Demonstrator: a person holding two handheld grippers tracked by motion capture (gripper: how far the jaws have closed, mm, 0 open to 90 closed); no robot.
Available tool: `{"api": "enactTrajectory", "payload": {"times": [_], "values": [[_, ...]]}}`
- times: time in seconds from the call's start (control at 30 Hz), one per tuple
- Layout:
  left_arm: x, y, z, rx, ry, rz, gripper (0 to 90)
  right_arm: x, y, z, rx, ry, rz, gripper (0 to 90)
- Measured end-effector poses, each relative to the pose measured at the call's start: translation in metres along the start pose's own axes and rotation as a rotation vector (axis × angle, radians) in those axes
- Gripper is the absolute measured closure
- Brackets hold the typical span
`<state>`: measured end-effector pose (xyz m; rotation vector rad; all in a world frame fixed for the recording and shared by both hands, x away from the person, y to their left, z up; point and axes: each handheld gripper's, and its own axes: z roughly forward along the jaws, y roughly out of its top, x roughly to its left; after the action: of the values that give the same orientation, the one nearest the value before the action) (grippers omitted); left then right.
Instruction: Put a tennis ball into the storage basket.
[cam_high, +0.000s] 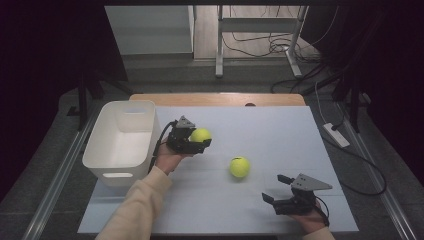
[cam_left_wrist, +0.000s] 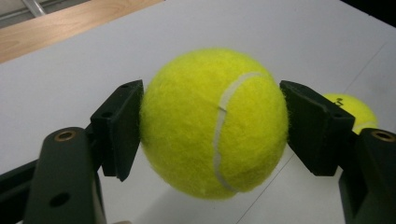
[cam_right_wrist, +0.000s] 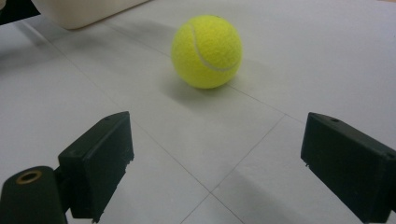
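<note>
the left gripper (cam_high: 197, 141) is clamped on a tennis ball (cam_high: 201, 135), held off the table just beside the white bin (cam_high: 121, 141). the carry step looks in hand; next it likely needs to swing over the bin and let go. the right gripper (cam_high: 279, 189), jaws apart, waits near the second ball (cam_high: 239, 167), farther from the bin.

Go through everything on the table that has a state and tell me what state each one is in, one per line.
Left gripper: shut on the held tennis ball.
Held tennis ball: clamped between the pads, lifted off the table.
Loose tennis ball: resting on the table, untouched.
Right gripper: open, nothing between its jaws.
White bin: upright, looks empty.
</note>
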<state>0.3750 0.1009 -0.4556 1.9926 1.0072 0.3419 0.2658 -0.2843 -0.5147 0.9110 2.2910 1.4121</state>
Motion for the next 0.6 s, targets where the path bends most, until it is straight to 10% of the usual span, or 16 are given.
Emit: {"api": "enactTrajectory", "payload": {"times": [0.6], "values": [[-0.008,0.010,-0.026,-0.077,-0.011,0.020,26.9,0.001,0.000,0.000,-0.005,0.000,-0.002,9.5]]}}
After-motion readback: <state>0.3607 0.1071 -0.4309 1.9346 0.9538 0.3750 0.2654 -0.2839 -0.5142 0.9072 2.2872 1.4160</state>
